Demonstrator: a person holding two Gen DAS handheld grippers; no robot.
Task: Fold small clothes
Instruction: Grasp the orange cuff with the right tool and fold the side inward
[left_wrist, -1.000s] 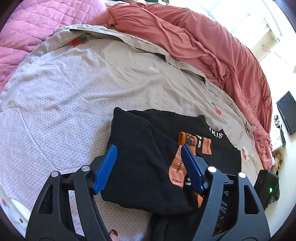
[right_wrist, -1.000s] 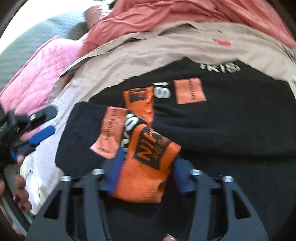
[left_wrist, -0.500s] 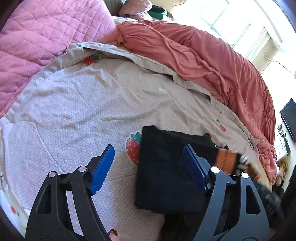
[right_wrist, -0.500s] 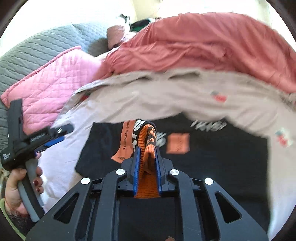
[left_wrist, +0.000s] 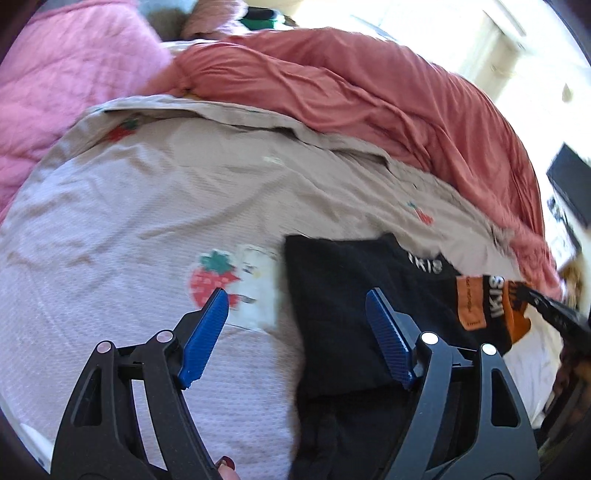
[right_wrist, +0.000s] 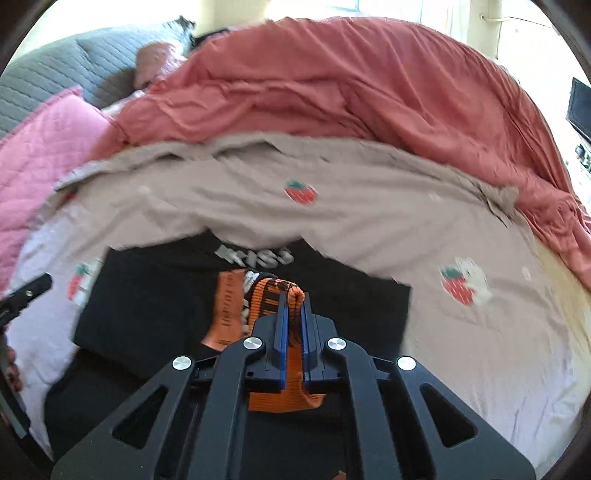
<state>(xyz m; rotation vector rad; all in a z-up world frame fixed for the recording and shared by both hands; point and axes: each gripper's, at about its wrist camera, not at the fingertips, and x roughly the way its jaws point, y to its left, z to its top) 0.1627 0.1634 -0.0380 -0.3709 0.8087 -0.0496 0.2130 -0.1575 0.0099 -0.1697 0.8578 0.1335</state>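
I look down on the bed (right_wrist: 369, 206), spread with a beige strawberry-print sheet, a salmon duvet (right_wrist: 351, 92) heaped along its far side. On the sheet lies the black garment (right_wrist: 155, 295), partly folded, white lettering near its far edge. My right gripper (right_wrist: 291, 314) has its fingers pressed together, pinching the orange cuff (right_wrist: 286, 397) of that garment and holding it lifted off the black cloth. My left gripper (left_wrist: 295, 332) hangs over the garment's left edge, fingers spread wide with nothing between them. The risk I see: the pinch sits on a small bunch of knit, so a quick pull could drag the folded body askew, since nothing pins it down. The cuff could also slip free mid-carry and drop crumpled.
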